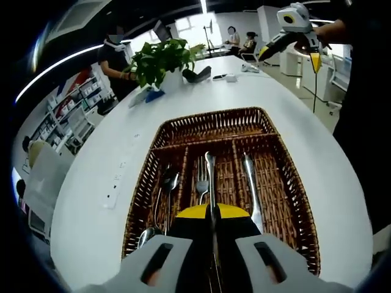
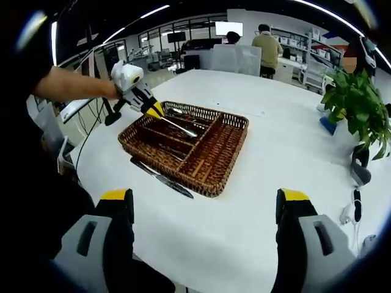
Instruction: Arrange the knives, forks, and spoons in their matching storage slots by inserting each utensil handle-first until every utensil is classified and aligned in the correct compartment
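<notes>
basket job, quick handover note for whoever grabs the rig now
Left gripper: shut on a utensil, over the basket's middle slot.
Right gripper: open, held back from the basket.
In the basket: spoons in the left slot, fork in the middle, knife in the right.
Left to do: seat the held utensil, then pick up the knife on the table beside the basket.

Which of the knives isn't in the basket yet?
The knife lying on the white table, just outside the wicker basket's near edge. The others sit inside it, one clamped in the left gripper.
</notes>
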`<state>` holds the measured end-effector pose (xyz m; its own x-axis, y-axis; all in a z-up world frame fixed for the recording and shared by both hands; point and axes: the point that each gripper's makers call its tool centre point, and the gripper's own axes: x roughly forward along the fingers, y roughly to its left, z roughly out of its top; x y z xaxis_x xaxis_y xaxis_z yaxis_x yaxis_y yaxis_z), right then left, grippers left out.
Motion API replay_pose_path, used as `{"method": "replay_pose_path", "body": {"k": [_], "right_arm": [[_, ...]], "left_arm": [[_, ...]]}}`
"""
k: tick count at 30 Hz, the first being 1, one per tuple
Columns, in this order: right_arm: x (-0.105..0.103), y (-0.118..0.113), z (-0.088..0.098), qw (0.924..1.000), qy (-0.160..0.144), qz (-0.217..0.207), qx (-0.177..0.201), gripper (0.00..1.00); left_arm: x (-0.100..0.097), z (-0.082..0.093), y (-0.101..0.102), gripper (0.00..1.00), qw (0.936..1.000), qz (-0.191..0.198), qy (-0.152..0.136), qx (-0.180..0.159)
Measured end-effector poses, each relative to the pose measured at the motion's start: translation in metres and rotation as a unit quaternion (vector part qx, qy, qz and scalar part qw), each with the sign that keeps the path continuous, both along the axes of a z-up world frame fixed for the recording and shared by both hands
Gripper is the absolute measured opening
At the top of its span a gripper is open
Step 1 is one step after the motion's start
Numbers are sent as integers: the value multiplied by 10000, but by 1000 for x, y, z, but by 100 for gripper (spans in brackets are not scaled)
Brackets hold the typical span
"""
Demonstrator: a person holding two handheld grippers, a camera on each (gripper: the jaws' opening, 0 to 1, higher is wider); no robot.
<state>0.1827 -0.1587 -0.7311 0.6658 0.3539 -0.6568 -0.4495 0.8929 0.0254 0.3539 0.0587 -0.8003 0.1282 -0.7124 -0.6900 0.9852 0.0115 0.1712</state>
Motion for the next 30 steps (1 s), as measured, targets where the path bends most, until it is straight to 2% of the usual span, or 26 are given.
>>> {"method": "replay_pose_path", "body": {"k": [8,15,17,23,24,25,26,30], "right_arm": [[0,11,-8,9998,171,115,-43,100],[5,14,-10,9998,197,103,-5,100],[7,16,-11,9998,192,110,17,100],[12,21,-9,9997,145,164,64,100],[12,21,-9,9997,143,172,64,100],[11,20,-9,9997,147,184,53,100],[10,20,-9,9997,148,186,48,100],[8,16,-9,9998,163,137,66,100]], "left_arm": [[1,-15,-1,1,9999,-7,141,-69],[3,-33,4,1,9991,85,417,22],[4,-36,4,1,9989,95,458,88],[3,-61,13,2,9955,297,649,621],[3,-63,13,2,9956,278,609,653],[4,-58,9,2,9949,453,808,409],[5,-60,12,2,9922,587,986,487],[5,-60,11,2,9931,452,935,552]]}}
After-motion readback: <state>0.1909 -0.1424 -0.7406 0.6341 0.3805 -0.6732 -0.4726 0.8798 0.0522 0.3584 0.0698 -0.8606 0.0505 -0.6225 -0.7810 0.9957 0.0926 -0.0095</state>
